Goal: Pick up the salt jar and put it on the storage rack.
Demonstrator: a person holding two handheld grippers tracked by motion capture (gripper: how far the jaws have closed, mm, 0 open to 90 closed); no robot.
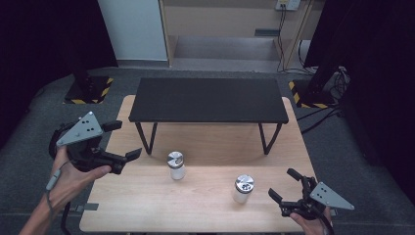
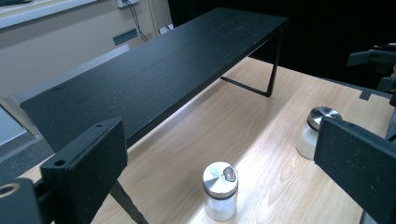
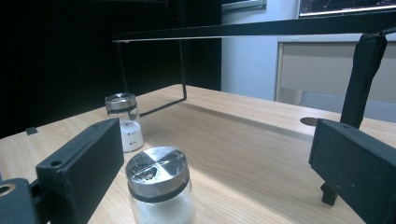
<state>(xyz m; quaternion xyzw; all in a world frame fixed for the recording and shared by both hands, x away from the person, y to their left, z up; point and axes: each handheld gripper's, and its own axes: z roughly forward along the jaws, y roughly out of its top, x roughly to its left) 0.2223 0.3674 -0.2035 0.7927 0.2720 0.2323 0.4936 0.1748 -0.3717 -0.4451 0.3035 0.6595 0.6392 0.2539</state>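
Low at the table's near right corner, the right gripper sits in a hand whose wrist comes in from the bottom edge, its grey plate turned outward to the right and its jaws angled up and to the left toward the nearer shaker; the jaws stand wide apart with nothing between them, and in the right gripper view that shaker stands upright just ahead of the gap, untouched; the left gripper is held off the table's left edge, raised above the wood, the forearm slanting in from the lower left and the palm cupped beneath the body; its jaws point right, spread and empty; the farther shaker stands upright near the middle of the wooden table, in front of the black shelf, well apart from both grippers.
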